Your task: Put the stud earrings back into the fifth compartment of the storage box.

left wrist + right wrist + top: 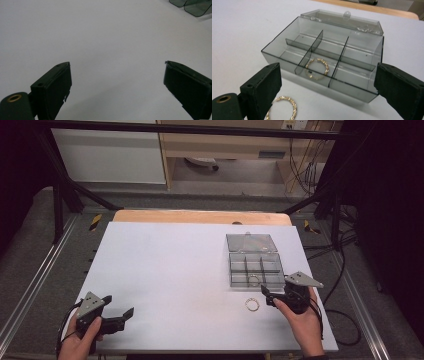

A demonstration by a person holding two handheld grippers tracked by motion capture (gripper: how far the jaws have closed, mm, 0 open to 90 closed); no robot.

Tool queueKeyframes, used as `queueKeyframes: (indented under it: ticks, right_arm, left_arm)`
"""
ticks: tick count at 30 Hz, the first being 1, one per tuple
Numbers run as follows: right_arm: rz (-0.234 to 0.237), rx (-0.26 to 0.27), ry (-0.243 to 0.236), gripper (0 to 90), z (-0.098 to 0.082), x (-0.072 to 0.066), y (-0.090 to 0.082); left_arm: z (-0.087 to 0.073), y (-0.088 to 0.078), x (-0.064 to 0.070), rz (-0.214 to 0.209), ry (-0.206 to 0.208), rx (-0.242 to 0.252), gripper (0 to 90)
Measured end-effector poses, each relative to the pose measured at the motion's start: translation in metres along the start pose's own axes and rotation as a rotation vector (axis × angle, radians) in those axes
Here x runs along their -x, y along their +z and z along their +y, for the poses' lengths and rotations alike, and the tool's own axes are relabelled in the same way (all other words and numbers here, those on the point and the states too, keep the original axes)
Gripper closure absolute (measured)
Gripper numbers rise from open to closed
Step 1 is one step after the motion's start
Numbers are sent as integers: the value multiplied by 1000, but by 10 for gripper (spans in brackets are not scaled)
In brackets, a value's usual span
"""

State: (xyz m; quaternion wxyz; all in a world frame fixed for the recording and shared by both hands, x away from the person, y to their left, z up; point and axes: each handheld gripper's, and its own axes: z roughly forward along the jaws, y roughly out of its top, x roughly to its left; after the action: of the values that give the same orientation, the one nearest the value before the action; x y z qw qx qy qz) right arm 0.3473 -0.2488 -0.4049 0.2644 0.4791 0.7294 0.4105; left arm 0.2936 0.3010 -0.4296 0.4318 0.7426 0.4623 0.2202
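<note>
A smoky clear compartment box stands on the right of the white table with its lid folded back. One gold twisted bracelet lies in the box's front middle compartment. A second gold bracelet lies on the table just in front of the box. My right gripper is open, low over the table just right of the loose bracelet, and faces the box. My left gripper is open over bare table at the near left, holding nothing.
The white board covers a wooden tabletop whose far edge shows. A black frame and cables run along the sides. A corner of the box shows at the top right of the left gripper view.
</note>
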Motion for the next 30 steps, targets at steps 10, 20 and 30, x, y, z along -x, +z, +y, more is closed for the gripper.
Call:
queueKeyframes:
  ticks: [10,20,30]
  right_arm:
    - [56,-70,31,85,-15,-5,-2]
    - [117,-170,48,130,-28,-14,7]
    - [136,-186,5,471,-29,-19,19]
  left_arm:
    - [0,0,0,2,-2,-1,78]
    - [0,0,-1,2,-6,-2,78]
    - [0,0,0,-1,0,-1,78]
